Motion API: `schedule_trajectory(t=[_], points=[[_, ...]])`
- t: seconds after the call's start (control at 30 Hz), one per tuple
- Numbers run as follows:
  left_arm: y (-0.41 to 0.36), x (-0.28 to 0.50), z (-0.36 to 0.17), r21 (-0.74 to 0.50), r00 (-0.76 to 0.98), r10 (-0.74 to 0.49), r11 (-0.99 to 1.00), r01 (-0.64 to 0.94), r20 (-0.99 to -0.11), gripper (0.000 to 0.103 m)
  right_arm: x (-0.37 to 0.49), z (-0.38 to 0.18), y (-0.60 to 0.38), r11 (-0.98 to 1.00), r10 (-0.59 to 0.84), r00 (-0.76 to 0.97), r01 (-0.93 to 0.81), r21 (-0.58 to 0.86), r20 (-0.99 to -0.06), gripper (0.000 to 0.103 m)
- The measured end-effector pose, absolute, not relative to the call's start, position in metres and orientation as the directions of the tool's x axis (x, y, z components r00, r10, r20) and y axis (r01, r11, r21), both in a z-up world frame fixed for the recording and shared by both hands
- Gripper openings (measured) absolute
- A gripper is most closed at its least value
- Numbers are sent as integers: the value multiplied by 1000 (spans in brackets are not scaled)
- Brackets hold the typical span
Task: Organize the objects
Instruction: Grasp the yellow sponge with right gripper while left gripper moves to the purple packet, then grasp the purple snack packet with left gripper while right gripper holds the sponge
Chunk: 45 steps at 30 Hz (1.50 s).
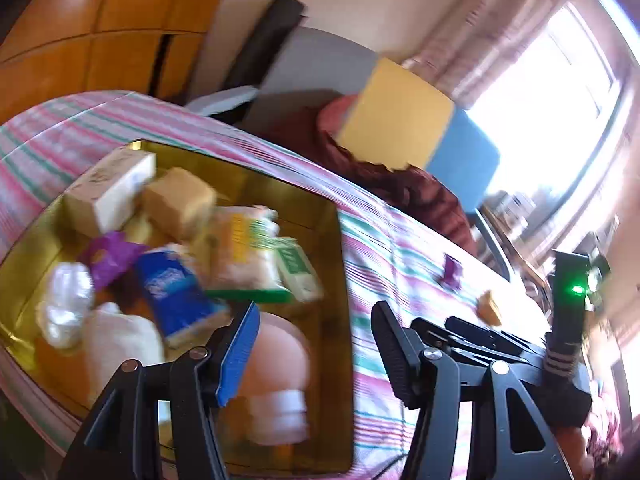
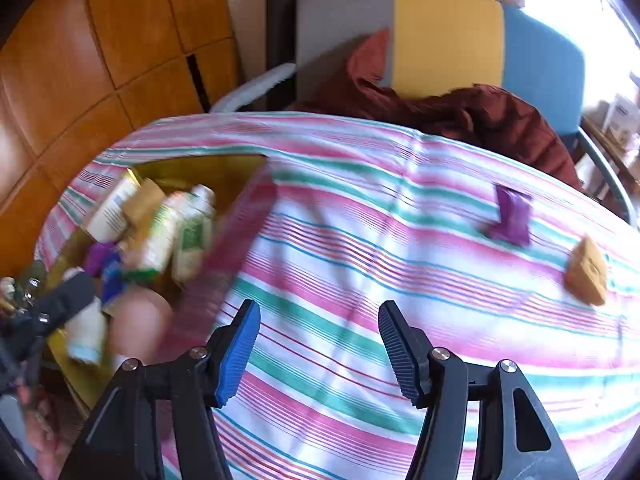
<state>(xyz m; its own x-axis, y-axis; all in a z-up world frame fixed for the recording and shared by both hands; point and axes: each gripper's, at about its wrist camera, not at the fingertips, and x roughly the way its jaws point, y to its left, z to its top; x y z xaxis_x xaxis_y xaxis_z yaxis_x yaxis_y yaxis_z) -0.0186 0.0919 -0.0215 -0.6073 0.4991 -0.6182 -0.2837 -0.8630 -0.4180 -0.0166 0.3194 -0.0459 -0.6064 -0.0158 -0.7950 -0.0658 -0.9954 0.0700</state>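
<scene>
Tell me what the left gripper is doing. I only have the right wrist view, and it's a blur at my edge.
Observer: The left gripper is open, with nothing between its jaws.
Operator: Is the box full?
Observer: No. The gold box shows bare floor in its far right corner.
Operator: What's behind the wall nearest me?
Observer: A pink bottle appears to lie there, its white cap toward the left gripper.
</scene>
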Motion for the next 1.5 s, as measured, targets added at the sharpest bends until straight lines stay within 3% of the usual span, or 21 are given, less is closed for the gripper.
schedule_trajectory(t=[0.3,0.53,0.7,1.07,1.17,1.5], points=[[150,26,-11,-335,-516,590,-795,-506,-621,59,17,-67,397,-975,74,-568,-213,60,-820,68],[176,47,-22,-326,-446,616,-755,-569,-649,59,23,-70,469,-934,182,-555,-356,35,-811,71],[181,47,-26,-310,-443,596,-767,-562,-670,59,13,-59,527,-872,281,-583,-488,52,-763,87],[196,40,-35,-266,-427,546,-787,-557,-721,59,-28,-79,589,-788,304,-568,-602,134,-765,87],[201,36,-37,-260,-423,538,-790,-556,-730,59,-31,-92,592,-788,305,-562,-602,128,-769,70],[240,4,-33,-259,-424,528,-798,-544,-736,59,-15,-95,584,-776,353,-597,-617,131,-720,67]])
